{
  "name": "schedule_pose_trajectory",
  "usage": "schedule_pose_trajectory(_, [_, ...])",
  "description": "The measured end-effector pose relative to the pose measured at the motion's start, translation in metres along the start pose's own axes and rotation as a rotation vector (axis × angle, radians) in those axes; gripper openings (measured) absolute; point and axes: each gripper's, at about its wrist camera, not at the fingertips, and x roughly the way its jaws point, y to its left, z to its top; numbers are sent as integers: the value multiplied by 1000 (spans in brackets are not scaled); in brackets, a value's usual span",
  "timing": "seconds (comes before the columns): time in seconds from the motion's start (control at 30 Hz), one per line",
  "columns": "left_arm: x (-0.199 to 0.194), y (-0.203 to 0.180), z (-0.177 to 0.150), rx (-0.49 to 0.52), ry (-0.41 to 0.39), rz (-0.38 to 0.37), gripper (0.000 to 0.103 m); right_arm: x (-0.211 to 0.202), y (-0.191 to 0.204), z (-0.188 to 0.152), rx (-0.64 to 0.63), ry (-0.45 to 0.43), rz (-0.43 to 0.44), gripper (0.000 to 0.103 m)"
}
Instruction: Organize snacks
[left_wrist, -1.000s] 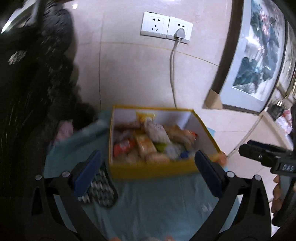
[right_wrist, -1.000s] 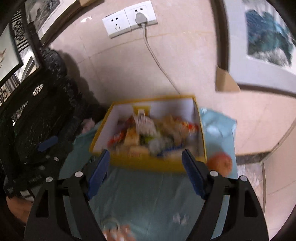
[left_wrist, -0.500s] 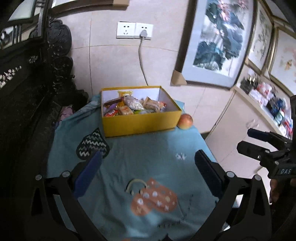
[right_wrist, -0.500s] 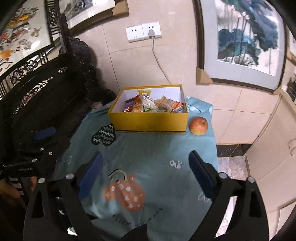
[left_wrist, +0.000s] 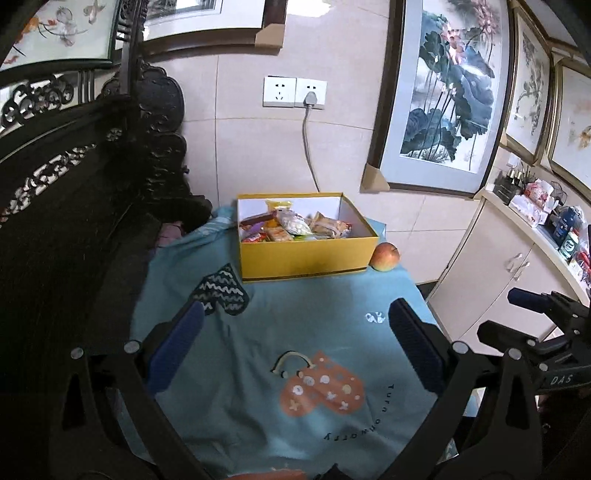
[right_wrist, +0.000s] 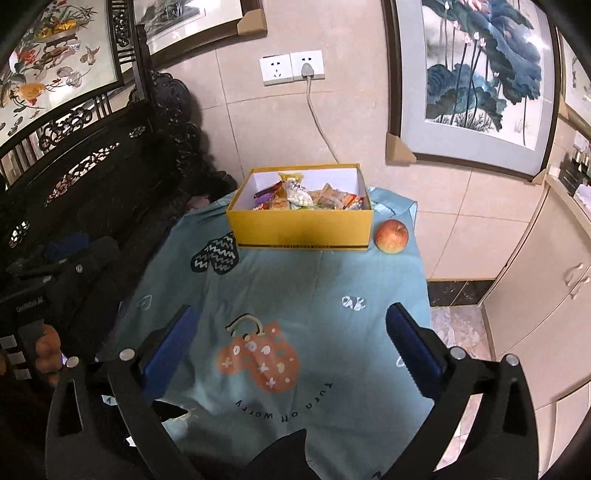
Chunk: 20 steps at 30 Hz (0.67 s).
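A yellow box (left_wrist: 306, 258) (right_wrist: 301, 229) stands at the far end of the table, against the wall. It holds several wrapped snacks (left_wrist: 293, 227) (right_wrist: 306, 197). A red-yellow apple (left_wrist: 385, 256) (right_wrist: 391, 236) lies on the cloth just right of the box. My left gripper (left_wrist: 295, 347) is open and empty above the near part of the table, well back from the box. My right gripper (right_wrist: 291, 343) is open and empty too, equally far back; it also shows in the left wrist view (left_wrist: 546, 332) at the right edge.
The table wears a teal cloth (left_wrist: 295, 332) (right_wrist: 314, 291) with mitten prints. A dark carved wooden bench (left_wrist: 74, 206) (right_wrist: 92, 177) stands at the left. White cabinets (left_wrist: 498, 266) (right_wrist: 546, 266) stand at the right. A cord (left_wrist: 308, 155) hangs from the wall socket behind the box.
Both grippers have pulled back and up from the box, which now looks small and far away. Both jaws stay open and empty.
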Motion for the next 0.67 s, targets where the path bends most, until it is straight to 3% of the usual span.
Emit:
schedule_pose_trajectory(0.07, [-3,2,-2,2,1,-15,101,-2,2,-1,-4,-5,4,102])
schedule_pose_trajectory(0.43, [-9,2,-11,73,2,45,101,-7,16,-4,-26,-15,2,102])
schedule_pose_trajectory(0.67, [-7,7,-14,66,28,91,101,-8,19,-4,-26,-15,-13,102])
